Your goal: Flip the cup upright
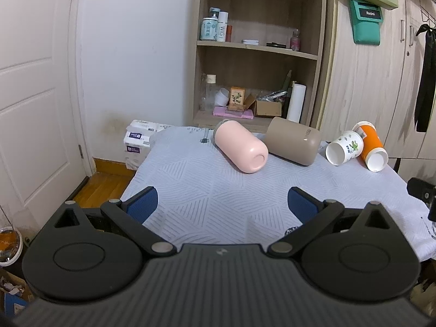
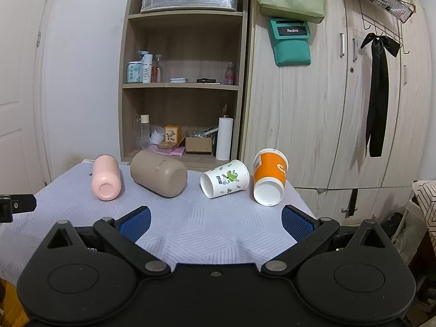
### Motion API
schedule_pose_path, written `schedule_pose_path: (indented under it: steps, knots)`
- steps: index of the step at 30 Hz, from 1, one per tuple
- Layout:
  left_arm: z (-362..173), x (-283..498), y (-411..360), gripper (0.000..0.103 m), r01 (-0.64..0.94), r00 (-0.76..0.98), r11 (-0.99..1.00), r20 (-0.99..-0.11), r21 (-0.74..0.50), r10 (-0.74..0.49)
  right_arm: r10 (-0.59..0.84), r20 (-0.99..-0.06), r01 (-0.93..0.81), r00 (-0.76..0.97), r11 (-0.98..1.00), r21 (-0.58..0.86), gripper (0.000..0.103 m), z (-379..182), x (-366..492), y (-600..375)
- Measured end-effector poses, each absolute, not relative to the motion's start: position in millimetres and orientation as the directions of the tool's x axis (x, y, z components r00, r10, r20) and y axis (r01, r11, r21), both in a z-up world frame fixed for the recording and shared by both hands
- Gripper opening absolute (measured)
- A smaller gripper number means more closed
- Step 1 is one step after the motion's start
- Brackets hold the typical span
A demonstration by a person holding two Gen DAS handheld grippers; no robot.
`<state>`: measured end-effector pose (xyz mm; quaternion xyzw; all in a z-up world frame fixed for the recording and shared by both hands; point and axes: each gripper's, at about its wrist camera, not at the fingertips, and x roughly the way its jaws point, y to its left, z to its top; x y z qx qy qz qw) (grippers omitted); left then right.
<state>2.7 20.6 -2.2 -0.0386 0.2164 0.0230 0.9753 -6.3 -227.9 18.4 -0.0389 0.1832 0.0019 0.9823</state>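
A pale patterned tablecloth [image 2: 207,226] covers the table. Far behind stands a wooden shelf unit [image 2: 182,87] holding bottles [image 2: 144,68], a white roll [image 2: 224,141] and what may be a small cardboard box [image 2: 198,145]. Right of it, a black ribbon [image 2: 378,92] hangs on the wardrobe [image 2: 313,125].

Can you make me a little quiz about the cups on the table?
1. How many cups lie tipped over on the table?
2. True or false: the left hand-held gripper holds the pink cup.
3. Which cup lies nearest the orange cup? A) pink cup B) tan cup C) white leaf-print cup

Key: 1. Four. 2. False; both it and the right hand-held gripper are open and empty. 3. C.
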Motion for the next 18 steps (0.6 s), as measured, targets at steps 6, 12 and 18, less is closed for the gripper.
schedule_pose_path:
  steps: [6,12,18]
  knots:
    - [-0.7,4.2,21.2,0.103,-0.066,0.899,0.996,-0.437,-0.06,0.034,-0.005,-0.365,-0.019,0.931,0.998,-0.062,0.103,15.7,-5.5,-228.1]
    - [0.0,3.2,20.6,0.103,-0.068,0.897,0.996,-0.44,-0.053,0.038,-0.009,-0.37,-0.014,0.929,0.998,-0.06,0.103,15.0,-7.1,-228.3]
    - [-0.8,2.1,20.1,0.103,-0.068,0.896,0.996,-0.443,-0.05,0.039,-0.012,-0.371,-0.011,0.929,0.998,-0.062,0.103,15.3,-7.4,-228.7]
